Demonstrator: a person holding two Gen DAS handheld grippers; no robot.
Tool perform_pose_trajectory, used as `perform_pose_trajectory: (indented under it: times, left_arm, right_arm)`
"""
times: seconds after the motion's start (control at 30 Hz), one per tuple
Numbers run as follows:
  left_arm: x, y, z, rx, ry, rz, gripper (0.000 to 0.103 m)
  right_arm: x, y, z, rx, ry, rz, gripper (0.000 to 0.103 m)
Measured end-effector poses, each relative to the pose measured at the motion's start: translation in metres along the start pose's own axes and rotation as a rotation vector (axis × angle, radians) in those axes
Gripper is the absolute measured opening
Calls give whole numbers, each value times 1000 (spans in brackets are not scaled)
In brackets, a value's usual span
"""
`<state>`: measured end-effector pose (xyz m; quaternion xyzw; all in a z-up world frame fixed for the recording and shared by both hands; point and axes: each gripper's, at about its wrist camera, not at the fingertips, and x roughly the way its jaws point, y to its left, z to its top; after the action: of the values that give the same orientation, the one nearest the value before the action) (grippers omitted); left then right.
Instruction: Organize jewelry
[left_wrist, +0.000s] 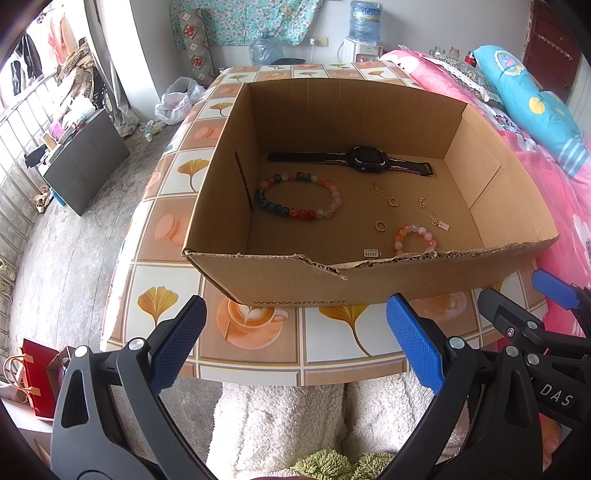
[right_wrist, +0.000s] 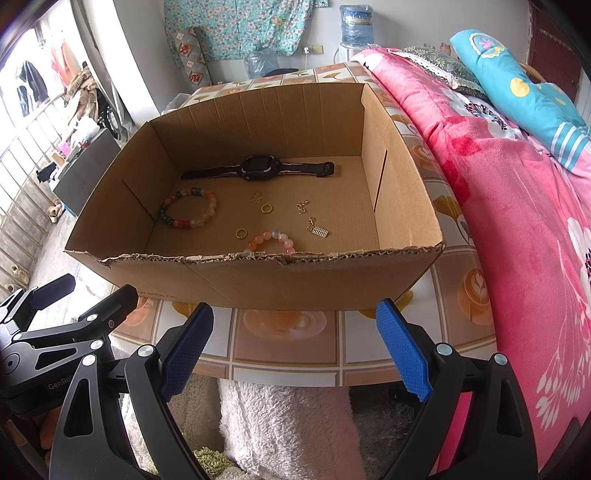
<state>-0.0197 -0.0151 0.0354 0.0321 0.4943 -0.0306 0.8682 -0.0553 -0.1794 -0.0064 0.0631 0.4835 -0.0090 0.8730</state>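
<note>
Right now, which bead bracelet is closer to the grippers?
The small pink-orange bracelet, lying just behind the box's torn front wall. The big multicoloured bracelet lies farther back, toward the left wall.

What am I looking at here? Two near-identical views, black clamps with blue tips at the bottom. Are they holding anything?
Those clamps are two handheld grippers, each carrying its own camera. One view looks along the left gripper, the other along the right gripper. Both stand open and empty, short of the cardboard box on the tiled table. Inside the box lie a black watch, a large bead bracelet, a small bead bracelet, gold rings and little charms.
</note>
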Motion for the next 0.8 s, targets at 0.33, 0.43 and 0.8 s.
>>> perform_pose_trajectory:
  times: [0.33,0.43,0.8]
  left_arm:
    - [0,0,0,0,0,0,94]
    - [0,0,0,0,-1,0,94]
    - [0,0,1,2,2,-2,94]
  right_arm:
    - [0,1,0,0,1,0,87]
    - [0,1,0,0,0,0,87]
    - [0,2,1,0,0,-1,87]
